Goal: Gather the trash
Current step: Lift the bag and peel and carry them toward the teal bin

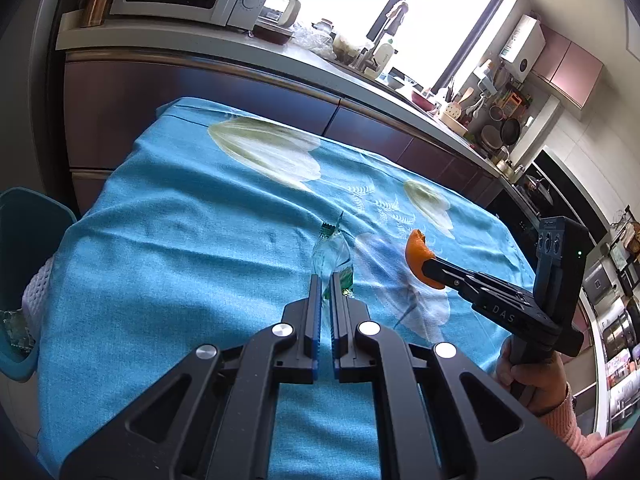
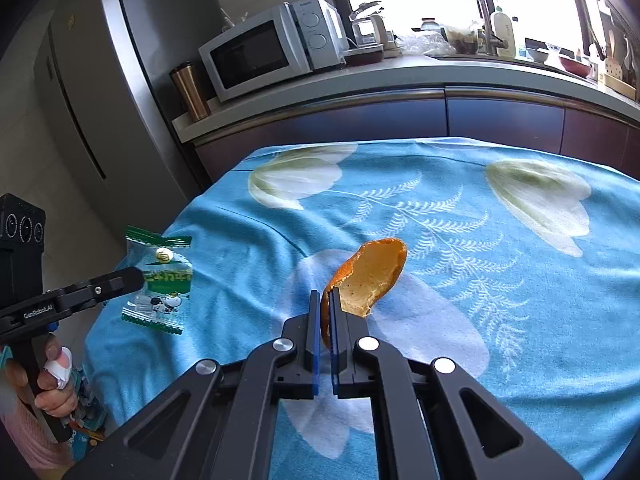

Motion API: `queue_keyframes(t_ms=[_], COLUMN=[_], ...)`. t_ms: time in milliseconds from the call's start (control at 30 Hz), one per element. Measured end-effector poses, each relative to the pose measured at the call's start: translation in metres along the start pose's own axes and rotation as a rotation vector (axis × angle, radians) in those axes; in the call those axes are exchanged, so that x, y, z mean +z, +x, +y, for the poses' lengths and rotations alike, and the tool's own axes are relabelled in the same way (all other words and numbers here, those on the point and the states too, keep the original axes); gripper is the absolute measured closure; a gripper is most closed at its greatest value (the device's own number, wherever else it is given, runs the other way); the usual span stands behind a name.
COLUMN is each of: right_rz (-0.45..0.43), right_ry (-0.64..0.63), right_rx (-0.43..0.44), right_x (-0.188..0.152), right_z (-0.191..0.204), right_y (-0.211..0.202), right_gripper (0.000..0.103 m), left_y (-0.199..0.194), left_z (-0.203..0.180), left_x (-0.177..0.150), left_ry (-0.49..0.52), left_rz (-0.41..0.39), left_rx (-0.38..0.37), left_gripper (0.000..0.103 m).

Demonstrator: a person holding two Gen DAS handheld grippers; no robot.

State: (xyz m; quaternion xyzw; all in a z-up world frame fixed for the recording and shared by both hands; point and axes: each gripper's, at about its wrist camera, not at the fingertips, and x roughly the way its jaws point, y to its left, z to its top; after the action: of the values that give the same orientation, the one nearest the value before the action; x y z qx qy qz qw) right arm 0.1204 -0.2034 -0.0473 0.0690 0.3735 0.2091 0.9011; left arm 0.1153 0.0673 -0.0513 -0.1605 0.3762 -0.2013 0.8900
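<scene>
My left gripper point(image 1: 325, 280) is shut on a clear and green candy wrapper point(image 1: 333, 258) and holds it above the blue flowered tablecloth point(image 1: 180, 240). The wrapper also shows in the right wrist view point(image 2: 162, 280), pinched by the left gripper point(image 2: 136, 276) at the table's left edge. My right gripper point(image 2: 326, 296) is shut on a piece of orange peel point(image 2: 368, 276), lifted off the cloth. The peel also shows in the left wrist view point(image 1: 420, 258), held in the right gripper point(image 1: 430, 268) to the right of the wrapper.
A kitchen counter point(image 2: 400, 76) runs behind the table with a microwave point(image 2: 272, 48), a metal tumbler point(image 2: 190, 90) and a sink with dishes. A fridge point(image 2: 80, 100) stands at the left. A teal chair point(image 1: 24, 260) sits by the table's left side.
</scene>
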Motion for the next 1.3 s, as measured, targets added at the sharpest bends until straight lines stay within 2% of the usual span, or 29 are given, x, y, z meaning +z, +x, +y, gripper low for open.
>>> queue_keyframes(t_ms=[333,733,1300], right_rz=[-0.039,-0.027,-0.011], right_ry=[-0.077,-0.135,-0.199], right_rx=[0.101,0.184,0.248], right_x=[0.003,0.001,-0.002], right_z=[0.039,0.075,0.113], right_y=[-0.017,-0.014,-0.005], right_gripper=[0.1,0.1,0.1], left_y=[-0.02,-0.045,-0.076], left_z=[0.005,0.013,0.033], left_x=[-0.006,-0.014,-0.023], left_ry=[-0.008,-0.009,-0.032], left_rz=[-0.027,-0.058,-0.094], left_rx=[0.005,0.044,0.09], left_gripper=[0.099,0.099,0.099])
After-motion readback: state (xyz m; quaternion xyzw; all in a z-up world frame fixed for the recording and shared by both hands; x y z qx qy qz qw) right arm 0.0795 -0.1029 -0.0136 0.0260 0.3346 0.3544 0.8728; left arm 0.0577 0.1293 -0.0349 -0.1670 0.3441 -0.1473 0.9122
